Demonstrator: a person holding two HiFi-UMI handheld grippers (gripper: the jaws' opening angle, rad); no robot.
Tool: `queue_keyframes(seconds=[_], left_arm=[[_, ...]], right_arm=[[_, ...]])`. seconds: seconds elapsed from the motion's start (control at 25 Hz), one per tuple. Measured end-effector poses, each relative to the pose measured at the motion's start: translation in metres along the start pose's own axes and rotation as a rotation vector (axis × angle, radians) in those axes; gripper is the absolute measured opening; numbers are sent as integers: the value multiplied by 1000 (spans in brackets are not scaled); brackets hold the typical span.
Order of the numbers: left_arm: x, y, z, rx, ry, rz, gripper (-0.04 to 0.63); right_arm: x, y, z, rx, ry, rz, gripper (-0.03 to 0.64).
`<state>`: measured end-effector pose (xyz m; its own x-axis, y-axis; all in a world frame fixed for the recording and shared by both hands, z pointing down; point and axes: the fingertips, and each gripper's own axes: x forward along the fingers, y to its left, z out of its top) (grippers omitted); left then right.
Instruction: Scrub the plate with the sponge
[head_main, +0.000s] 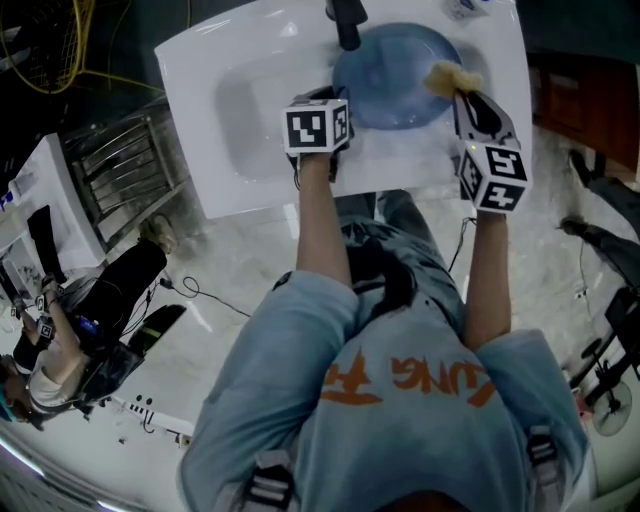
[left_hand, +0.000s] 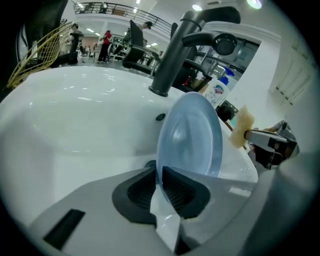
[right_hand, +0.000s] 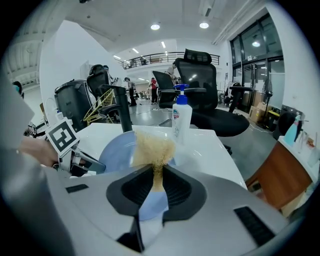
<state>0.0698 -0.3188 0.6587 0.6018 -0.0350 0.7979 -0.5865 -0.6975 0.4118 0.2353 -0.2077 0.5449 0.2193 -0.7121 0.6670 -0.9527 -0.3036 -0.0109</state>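
Over the sink (head_main: 200, 70), just in front of the faucet (head_main: 345, 22), the left gripper (left_hand: 159, 186) pinches the blue plate (head_main: 400, 75) by its near rim, and the right gripper (right_hand: 157, 182) clamps the sponge (right_hand: 152, 147) at the plate's right edge.

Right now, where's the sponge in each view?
Head view: sponge upper right, by the blue plate's right rim.
Left gripper view: right of centre, right of the plate.
Right gripper view: centre, clamped in the right gripper.
Shared landmark: the black faucet.
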Motion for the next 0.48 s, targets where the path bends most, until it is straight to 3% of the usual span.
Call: queue_keyframes(seconds=[0.24,0.48], left_arm=[[-12,-4,13,-109,-92,-2,17],[-37,-4,15,-63,-110,112,17]], right_arm=[[-12,-6,1,-8,-4,-9,58],[-25,-3,6,-32,-30,18,58]])
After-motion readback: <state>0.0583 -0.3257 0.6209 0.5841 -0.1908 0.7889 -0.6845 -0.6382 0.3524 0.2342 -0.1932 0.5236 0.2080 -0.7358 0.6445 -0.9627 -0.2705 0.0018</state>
